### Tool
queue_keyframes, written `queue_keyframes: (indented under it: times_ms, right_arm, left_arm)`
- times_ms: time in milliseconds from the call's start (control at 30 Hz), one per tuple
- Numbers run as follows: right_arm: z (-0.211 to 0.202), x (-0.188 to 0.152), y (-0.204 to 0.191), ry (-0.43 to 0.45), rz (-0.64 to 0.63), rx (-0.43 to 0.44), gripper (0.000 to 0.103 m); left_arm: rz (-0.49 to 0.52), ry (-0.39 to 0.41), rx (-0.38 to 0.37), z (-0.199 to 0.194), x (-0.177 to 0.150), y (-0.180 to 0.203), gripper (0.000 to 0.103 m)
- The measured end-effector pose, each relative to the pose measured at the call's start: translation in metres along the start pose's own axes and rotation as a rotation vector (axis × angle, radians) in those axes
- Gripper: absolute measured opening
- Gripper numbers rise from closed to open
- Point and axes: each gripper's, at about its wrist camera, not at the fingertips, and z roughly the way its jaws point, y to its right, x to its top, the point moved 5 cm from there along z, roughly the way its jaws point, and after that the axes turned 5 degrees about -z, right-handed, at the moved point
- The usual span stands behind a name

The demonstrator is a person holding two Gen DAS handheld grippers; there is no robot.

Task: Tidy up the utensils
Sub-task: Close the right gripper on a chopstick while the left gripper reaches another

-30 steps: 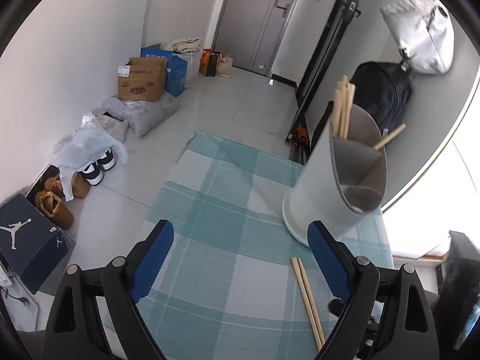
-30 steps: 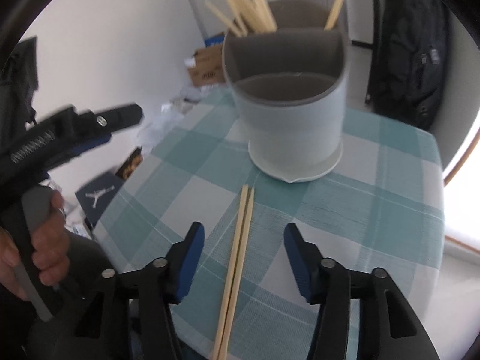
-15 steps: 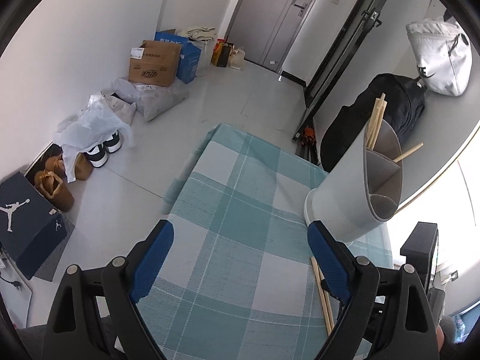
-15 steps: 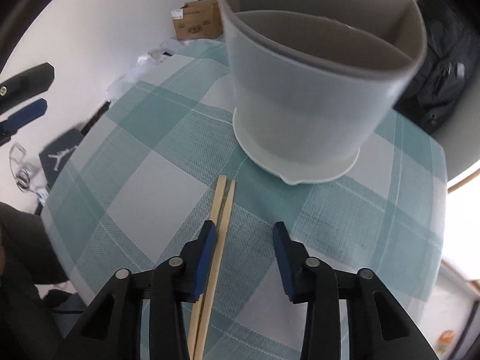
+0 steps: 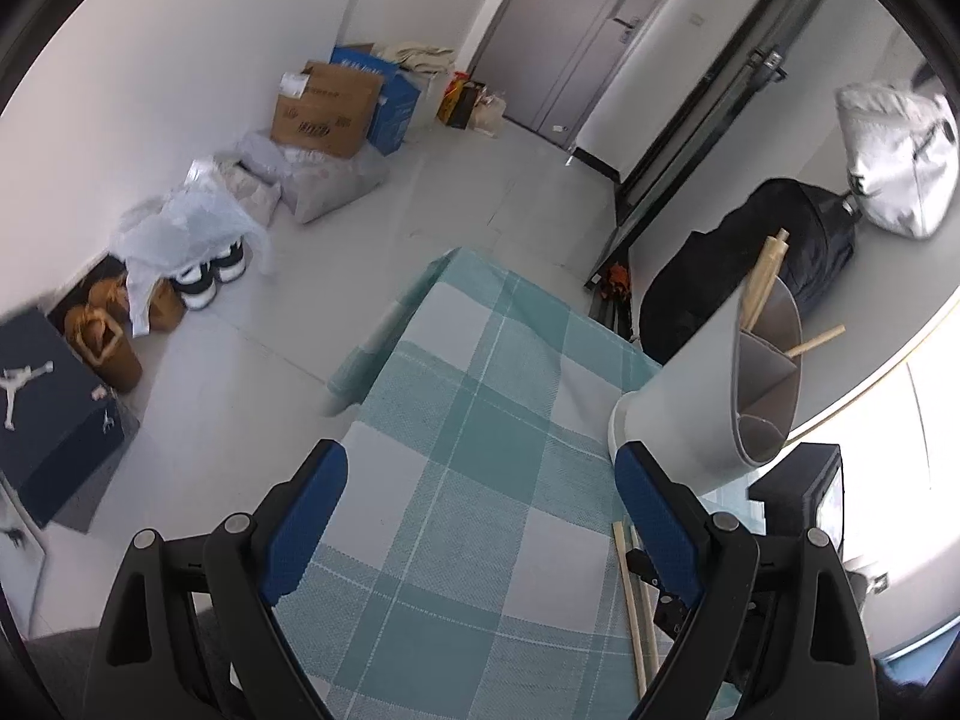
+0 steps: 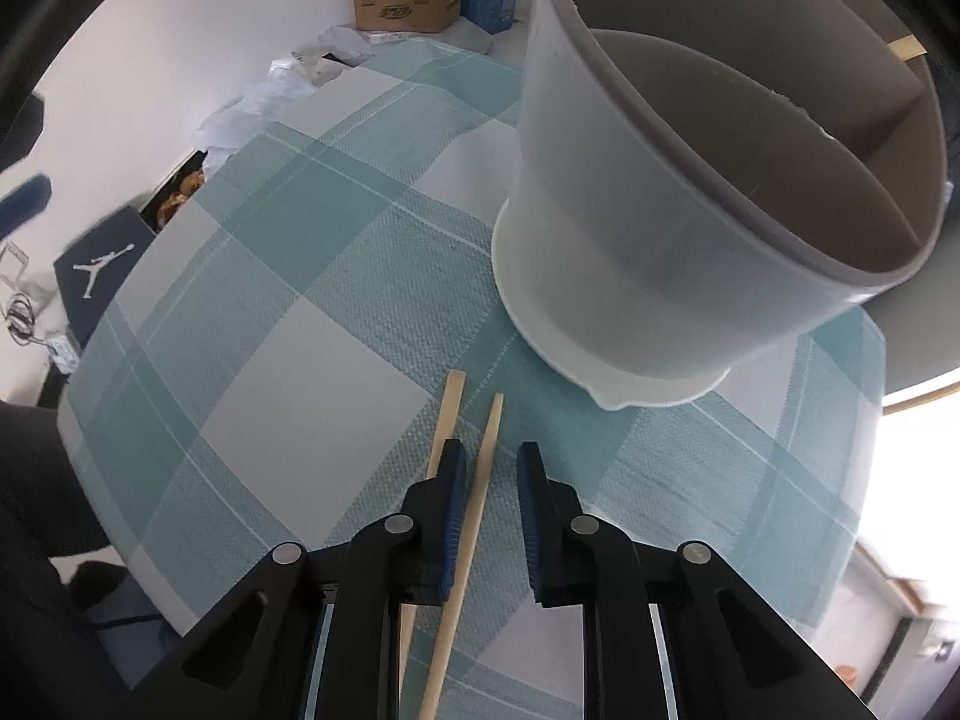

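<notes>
In the right wrist view the right gripper (image 6: 489, 468) sits low over the teal-and-white checked tablecloth (image 6: 288, 312), its blue-padded fingers (image 6: 451, 498) parted a little, one chopstick (image 6: 474, 516) lying between them without being pinched and the other chopstick (image 6: 443, 426) just outside the left-hand finger. Both sticks lie flat, near parallel, their tips pointing at the base of the grey utensil holder (image 6: 660, 228), which stands upright just beyond them, apart from the tips. Its front compartment shows bare walls; a wooden tip (image 6: 906, 48) peeks from the rear one. To the left the cloth is bare out to its rounded edge, beyond which lies a dark shoebox (image 6: 99, 276). In the left wrist view the left gripper (image 5: 480, 498) hovers with fingers spread wide over bare cloth, holding nothing; the chopsticks (image 5: 630, 594) lie beside its right finger. Farther on, the holder (image 5: 708, 396) stands near the table's right edge with chopsticks (image 5: 762, 276) inside. Past the far edge lie open floor, a cardboard box (image 5: 324, 111) and a black backpack (image 5: 750, 264).
</notes>
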Motion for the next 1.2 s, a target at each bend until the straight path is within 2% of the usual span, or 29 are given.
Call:
queue_keyframes:
  times_ms: [100,267,500,633,800,1000,1200]
  right_arm:
    - [-0.003,-0.003,-0.001,0.021,0.021,0.024,0.005]
    - [-0.012,-0.001,0.004,0.087,0.063,0.049,0.004]
    - [-0.072,-0.005,0.032,0.326,0.166,0.094,0.004]
    - [-0.097,-0.021,0.055,0.417,0.251,0.135,0.004]
    - [-0.107,-0.036,0.079,0.513,0.397,0.213,0.004]
    - [-0.125,-0.053,0.091,0.606,0.430,0.253,0.004]
    - [-0.146,-0.070,0.098,0.702,0.439,0.280,0.004]
  left_arm:
    - [-0.027,-0.001,0.010,0.001,0.001,-0.009,0.088]
    - [-0.041,-0.020,0.030,0.004,-0.004,-0.015,0.088]
    - [-0.027,-0.067,0.045,0.014,-0.012,-0.010,0.088]
    - [0.024,-0.125,0.035,0.024,-0.023,0.004,0.088]
    - [0.132,-0.170,0.064,0.032,-0.041,0.027,0.088]
    - [0.162,-0.236,0.060,0.042,-0.058,0.043,0.088]
    - [0.208,-0.232,0.113,0.046,-0.072,0.054,0.088]
